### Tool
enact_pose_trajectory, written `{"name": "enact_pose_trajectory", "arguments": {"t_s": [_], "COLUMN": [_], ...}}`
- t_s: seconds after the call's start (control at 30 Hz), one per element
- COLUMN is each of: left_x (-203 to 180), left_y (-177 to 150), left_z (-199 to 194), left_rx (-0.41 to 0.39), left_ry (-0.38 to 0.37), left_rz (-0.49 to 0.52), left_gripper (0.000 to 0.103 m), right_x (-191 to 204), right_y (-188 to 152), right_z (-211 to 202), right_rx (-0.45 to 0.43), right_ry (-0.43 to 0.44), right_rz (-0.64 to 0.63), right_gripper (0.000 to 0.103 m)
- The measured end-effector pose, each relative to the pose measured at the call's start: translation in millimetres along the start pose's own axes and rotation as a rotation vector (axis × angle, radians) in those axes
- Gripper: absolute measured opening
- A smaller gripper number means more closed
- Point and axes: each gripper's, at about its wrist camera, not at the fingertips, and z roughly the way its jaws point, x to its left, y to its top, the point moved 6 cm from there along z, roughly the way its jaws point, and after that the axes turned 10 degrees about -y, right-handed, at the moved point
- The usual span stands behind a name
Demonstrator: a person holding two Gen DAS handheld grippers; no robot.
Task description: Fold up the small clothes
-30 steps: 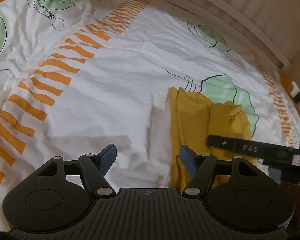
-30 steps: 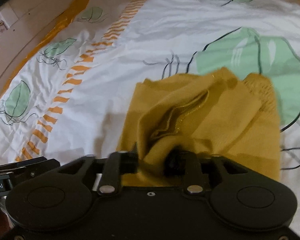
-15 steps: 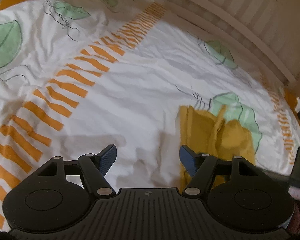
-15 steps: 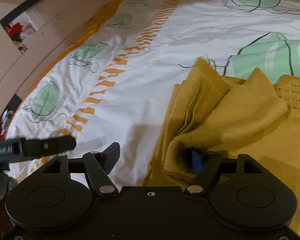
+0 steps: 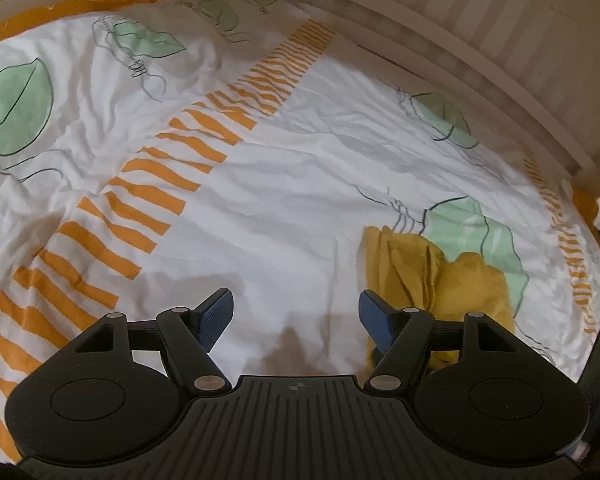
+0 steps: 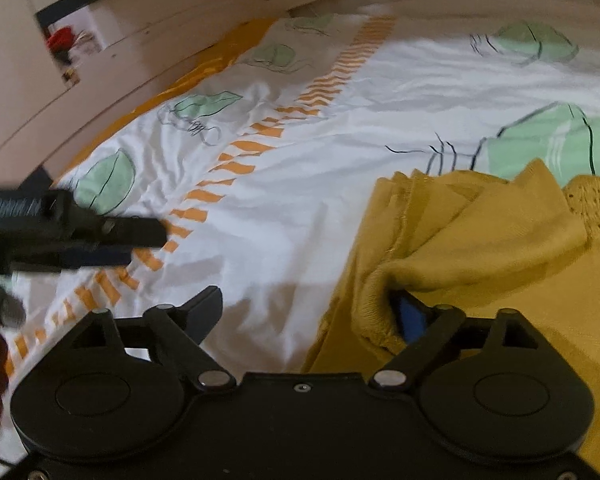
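A mustard-yellow knitted garment (image 6: 480,240) lies bunched and partly folded on the white bed sheet (image 6: 300,208). My right gripper (image 6: 306,306) is at its near left edge with its jaws opening wide. A fold of the garment drapes over the right finger, whose blue pad (image 6: 410,316) peeks out; the left finger is over bare sheet. In the left wrist view the garment (image 5: 440,280) lies just right of my left gripper (image 5: 295,308), which is open over the sheet with nothing between its fingers.
The sheet has orange stripe bands (image 5: 172,168) and green leaf prints (image 5: 476,224). A pale slatted wooden bed rail (image 5: 500,52) runs along the far side. The left gripper (image 6: 60,228) shows blurred at the left of the right wrist view.
My right gripper's jaws went from shut on a fold of the yellow garment to wide apart, and it shifted left. The garment now lies slumped on the sheet. The left gripper stayed open.
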Motion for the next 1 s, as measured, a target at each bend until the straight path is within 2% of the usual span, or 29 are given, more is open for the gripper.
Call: {"name": "enact_pose_trajectory", "arguments": {"t_s": [0.13, 0.2, 0.4, 0.47, 0.67, 0.77, 0.87, 1.0], "left_x": [-5.7, -8.5, -11.7, -11.3, -13.9, -15.5, -17.6, -22.0], "left_y": [1.2, 2.6, 2.5, 0.8, 0.4, -1.0, -4.3, -9.4], "left_z": [-3.7, -7.5, -7.4, -4.7, -4.0, -3.4, 0.0, 5.7], "left_rx": [-0.008, -0.019, -0.02, -0.008, -0.002, -0.001, 0.012, 0.033], "left_ry": [0.007, 0.012, 0.022, 0.022, 0.01, 0.011, 0.013, 0.007], "left_rz": [0.04, 0.06, 0.097, 0.102, 0.117, 0.123, 0.133, 0.149], "left_gripper": [0.068, 0.068, 0.068, 0.068, 0.068, 0.068, 0.068, 0.068], "right_x": [10.3, 15.1, 28.2, 26.8, 14.0, 13.3, 4.9, -21.9], "right_y": [-13.1, -17.5, -25.9, -29.0, -34.9, -39.6, -43.2, -46.9], "right_z": [-7.4, -10.0, -8.7, -15.6, -56.9, -79.5, -93.8, -92.6], "right_rx": [-0.03, -0.048, -0.067, -0.071, -0.155, -0.195, -0.232, -0.232], "right_ry": [0.009, 0.011, -0.052, -0.006, 0.135, 0.165, 0.13, 0.045], "right_rz": [-0.021, -0.03, -0.113, -0.089, -0.023, -0.041, -0.035, 0.031], "right_gripper": [0.092, 0.096, 0.099, 0.099, 0.098, 0.098, 0.099, 0.099]}}
